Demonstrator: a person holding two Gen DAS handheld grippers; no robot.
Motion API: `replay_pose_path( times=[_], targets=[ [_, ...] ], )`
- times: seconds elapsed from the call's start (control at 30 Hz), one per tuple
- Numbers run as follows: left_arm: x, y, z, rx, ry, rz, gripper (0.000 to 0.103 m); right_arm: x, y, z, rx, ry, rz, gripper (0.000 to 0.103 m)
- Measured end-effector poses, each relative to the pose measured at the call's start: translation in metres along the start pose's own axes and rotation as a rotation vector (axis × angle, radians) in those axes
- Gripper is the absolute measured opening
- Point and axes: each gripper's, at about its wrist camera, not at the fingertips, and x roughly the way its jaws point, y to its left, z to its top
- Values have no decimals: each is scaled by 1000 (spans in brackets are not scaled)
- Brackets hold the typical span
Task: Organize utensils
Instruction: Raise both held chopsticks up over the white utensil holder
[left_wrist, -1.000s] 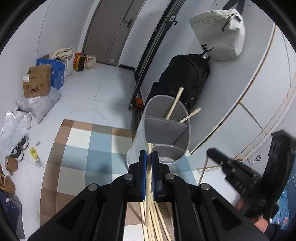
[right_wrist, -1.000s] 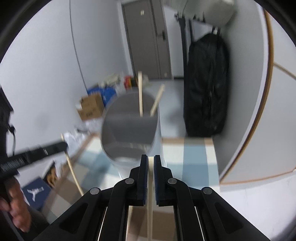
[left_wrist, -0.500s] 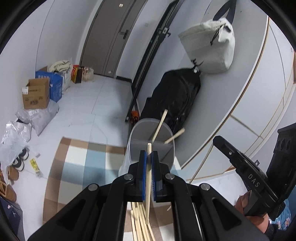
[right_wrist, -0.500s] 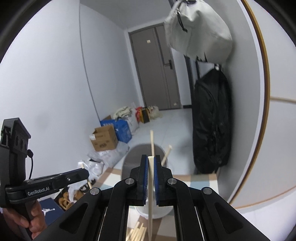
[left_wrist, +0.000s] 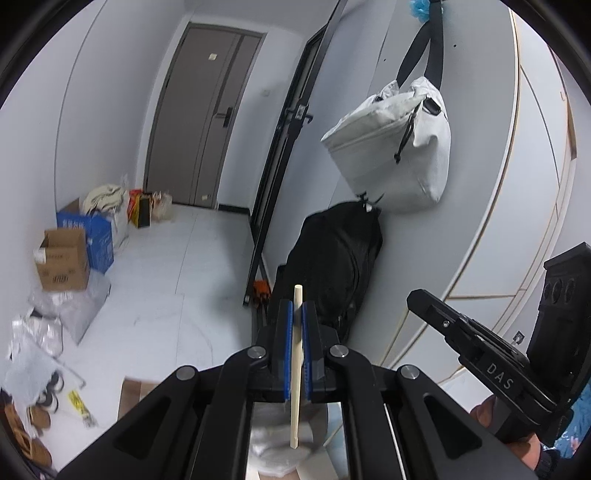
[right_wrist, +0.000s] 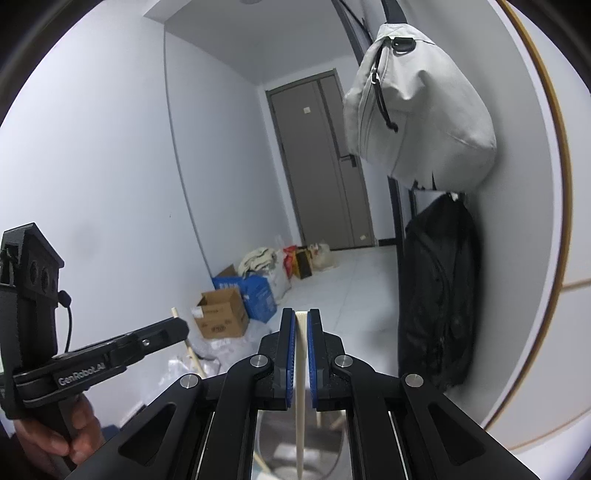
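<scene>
My left gripper is shut on a pale wooden chopstick that stands upright between the blue pads, its lower end over the grey utensil holder seen below the fingers. My right gripper is shut on another chopstick, also upright, its tip hanging over the holder's opening. The right gripper also shows at the right of the left wrist view. The left gripper shows at the left of the right wrist view, with its chopstick.
A black backpack leans on the wall under a hanging grey bag. Cardboard boxes, a blue box and bags line the left wall. Shoes lie on the floor at lower left. A grey door closes the hallway.
Both grippers have risen and tilted up with their chopsticks. The holder has dropped from mid-frame to beneath the fingers, and the checked rug and the loose chopsticks have dropped out of view.
</scene>
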Motion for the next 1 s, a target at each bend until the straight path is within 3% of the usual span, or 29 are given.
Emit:
replay_pose_path(
  times=[0.37,1.0],
  targets=[
    [24,8,8,50,-25,22,1,39,-8,30,-33,-23,-10,5],
    [53,24,-11,39,13,23,1,91,-25,-7,-28,40,-3,5]
  ],
)
